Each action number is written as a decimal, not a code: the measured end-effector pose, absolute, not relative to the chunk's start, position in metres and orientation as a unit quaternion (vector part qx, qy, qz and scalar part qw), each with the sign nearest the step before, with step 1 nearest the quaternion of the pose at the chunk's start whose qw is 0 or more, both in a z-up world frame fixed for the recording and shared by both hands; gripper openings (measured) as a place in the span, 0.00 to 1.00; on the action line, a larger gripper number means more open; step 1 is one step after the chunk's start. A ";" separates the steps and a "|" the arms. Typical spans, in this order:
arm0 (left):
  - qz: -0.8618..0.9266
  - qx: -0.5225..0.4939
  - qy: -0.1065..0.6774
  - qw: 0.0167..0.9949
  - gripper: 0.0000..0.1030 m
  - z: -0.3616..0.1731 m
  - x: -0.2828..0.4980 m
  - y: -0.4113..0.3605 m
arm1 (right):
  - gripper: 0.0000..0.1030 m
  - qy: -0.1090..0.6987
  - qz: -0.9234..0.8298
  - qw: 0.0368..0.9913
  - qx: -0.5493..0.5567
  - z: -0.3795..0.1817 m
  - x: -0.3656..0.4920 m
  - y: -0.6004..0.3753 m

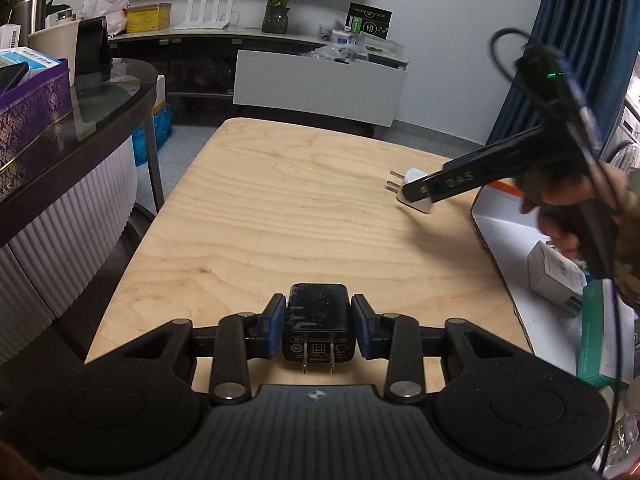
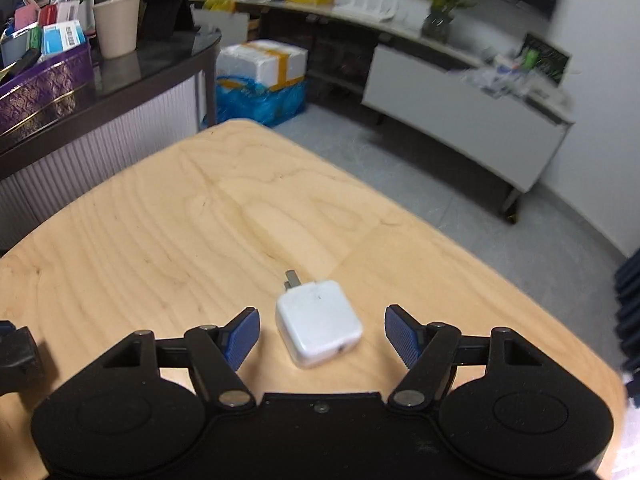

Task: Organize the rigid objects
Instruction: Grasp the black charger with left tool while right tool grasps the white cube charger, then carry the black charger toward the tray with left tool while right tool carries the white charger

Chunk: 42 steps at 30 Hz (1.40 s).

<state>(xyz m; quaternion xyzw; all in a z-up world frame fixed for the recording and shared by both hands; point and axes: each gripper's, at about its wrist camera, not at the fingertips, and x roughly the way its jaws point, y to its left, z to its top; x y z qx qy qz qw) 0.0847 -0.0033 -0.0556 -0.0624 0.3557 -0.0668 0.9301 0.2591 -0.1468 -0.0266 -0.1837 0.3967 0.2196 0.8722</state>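
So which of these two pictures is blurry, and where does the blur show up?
Right wrist view: motion smear across the far cabinet and right edge; the white charger is only slightly soft. Left wrist view: sharp on the black charger; the right gripper is blurred.
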 end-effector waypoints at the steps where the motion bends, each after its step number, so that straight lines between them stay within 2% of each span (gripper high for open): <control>1: -0.064 -0.061 0.356 0.930 0.35 -0.056 0.087 -0.003 | 0.80 0.401 0.220 0.870 -0.183 -0.030 0.265 -0.145; 3: -0.061 -0.060 0.358 0.930 0.35 -0.057 0.088 -0.004 | 0.77 0.412 0.222 0.865 -0.180 -0.037 0.273 -0.145; 4: -0.058 -0.060 0.358 0.930 0.35 -0.057 0.088 -0.004 | 0.67 0.417 0.226 0.865 -0.165 -0.039 0.276 -0.147; 7: -0.054 -0.061 0.360 0.929 0.35 -0.056 0.089 -0.005 | 0.49 0.435 0.223 0.866 -0.105 -0.037 0.275 -0.157; 17: -0.058 -0.077 0.349 0.932 0.35 -0.028 0.073 -0.018 | 0.49 0.396 0.166 0.902 -0.037 0.012 0.157 -0.179; 28: -0.104 -0.046 0.327 0.938 0.35 0.012 0.040 -0.074 | 0.49 0.336 0.074 0.938 0.032 0.066 0.003 -0.242; 42: -0.189 -0.007 0.312 0.931 0.35 0.027 0.007 -0.146 | 0.49 0.295 -0.023 0.954 0.049 0.083 -0.082 -0.309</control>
